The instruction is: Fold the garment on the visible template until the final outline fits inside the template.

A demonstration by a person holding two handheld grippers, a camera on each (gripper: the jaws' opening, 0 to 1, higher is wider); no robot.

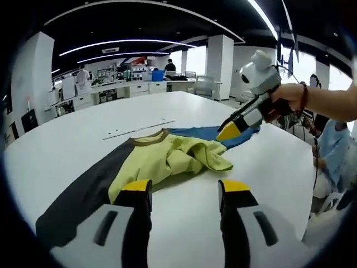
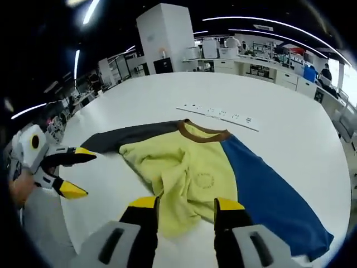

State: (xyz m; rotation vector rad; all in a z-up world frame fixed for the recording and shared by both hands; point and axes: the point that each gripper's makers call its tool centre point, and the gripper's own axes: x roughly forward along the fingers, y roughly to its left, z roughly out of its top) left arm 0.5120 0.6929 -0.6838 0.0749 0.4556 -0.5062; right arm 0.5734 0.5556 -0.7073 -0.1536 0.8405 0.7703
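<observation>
With both grippers' jaws released, the bunched shirt (image 2: 189,173) on the worktop (image 2: 290,117) may crease if grabbed carelessly

Bare white table (image 2: 290,120) surrounds the crumpled yellow, blue and dark grey garment (image 2: 195,167) on every side. A thin white strip with small marks (image 2: 220,115) lies just beyond the brown collar.

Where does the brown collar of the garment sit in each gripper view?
Left gripper view: the brown collar lies left of centre, at the far edge of the yellow panel.
Right gripper view: the collar lies just above centre, at the shirt's far edge.
Shared landmark: the blue side panel beside the yellow.
</observation>
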